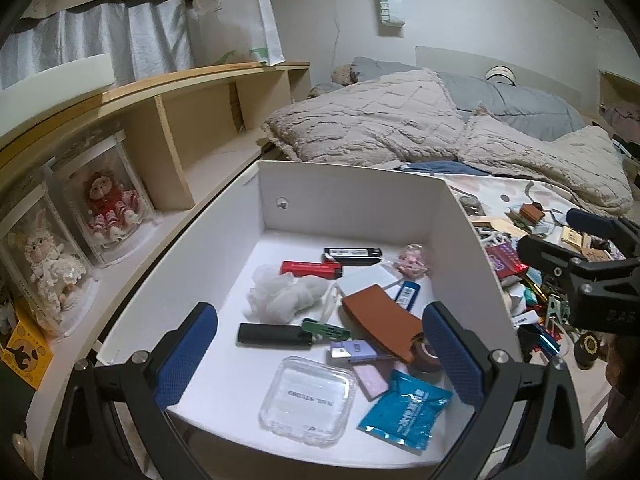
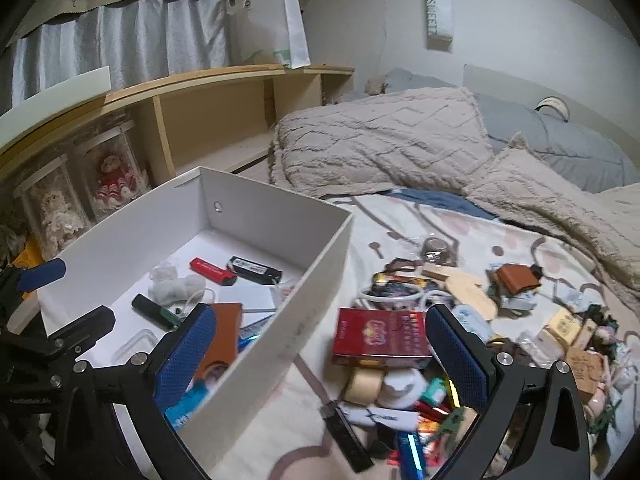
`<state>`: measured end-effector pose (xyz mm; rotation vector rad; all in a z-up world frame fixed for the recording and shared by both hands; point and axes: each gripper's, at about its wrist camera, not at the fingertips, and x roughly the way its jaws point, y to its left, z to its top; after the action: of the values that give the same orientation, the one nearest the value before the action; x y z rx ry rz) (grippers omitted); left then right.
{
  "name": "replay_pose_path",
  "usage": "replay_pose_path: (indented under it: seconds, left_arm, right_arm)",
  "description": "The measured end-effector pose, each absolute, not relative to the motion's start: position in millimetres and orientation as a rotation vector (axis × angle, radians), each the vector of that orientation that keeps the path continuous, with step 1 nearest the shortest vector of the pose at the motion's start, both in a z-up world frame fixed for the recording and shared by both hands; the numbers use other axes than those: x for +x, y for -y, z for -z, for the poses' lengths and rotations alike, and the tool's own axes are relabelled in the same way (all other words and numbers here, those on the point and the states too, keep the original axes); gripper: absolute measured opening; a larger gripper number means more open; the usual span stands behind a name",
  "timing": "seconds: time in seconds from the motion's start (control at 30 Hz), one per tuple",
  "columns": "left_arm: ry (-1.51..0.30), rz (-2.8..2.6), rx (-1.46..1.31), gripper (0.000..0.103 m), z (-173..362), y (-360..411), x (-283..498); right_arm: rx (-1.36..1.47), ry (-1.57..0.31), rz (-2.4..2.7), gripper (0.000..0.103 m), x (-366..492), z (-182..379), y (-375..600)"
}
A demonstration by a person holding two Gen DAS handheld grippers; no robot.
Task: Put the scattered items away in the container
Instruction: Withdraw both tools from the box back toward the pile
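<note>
A white box [image 1: 352, 188] stands on the bed and holds several small items: a clear plastic case [image 1: 308, 396], a blue sachet [image 1: 404, 410], a brown leather pouch [image 1: 380, 314], a red lighter [image 1: 310, 268] and a black lighter [image 1: 274, 335]. My left gripper [image 1: 320, 348] is open and empty above the box's near end. My right gripper [image 2: 320, 354] is open and empty, straddling the box's right wall [image 2: 304, 304] and a red card box [image 2: 380, 338] in the scattered pile. The right gripper also shows in the left wrist view [image 1: 576, 248].
Scattered items cover the bedsheet [image 2: 400, 216] right of the box: tape rolls [image 2: 364, 384], a black stick [image 2: 346, 436], a brown wallet [image 2: 514, 278], a wooden piece [image 2: 470, 292]. Fluffy beige blankets [image 2: 384, 140] lie behind. A wooden shelf [image 1: 180, 128] with dolls stands left.
</note>
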<state>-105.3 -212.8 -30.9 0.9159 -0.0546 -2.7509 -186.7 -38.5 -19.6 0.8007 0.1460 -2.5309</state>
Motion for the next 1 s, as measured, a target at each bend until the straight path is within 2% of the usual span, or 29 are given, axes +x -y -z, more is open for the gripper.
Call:
replay_pose_path:
  seconds: [1.0]
  left_arm:
    - [0.108, 2.945, 1.026, 0.103, 54.2, 102.3, -105.0]
  right_arm:
    - [0.920, -0.162, 2.749, 0.103, -144.7, 45.5, -106.4]
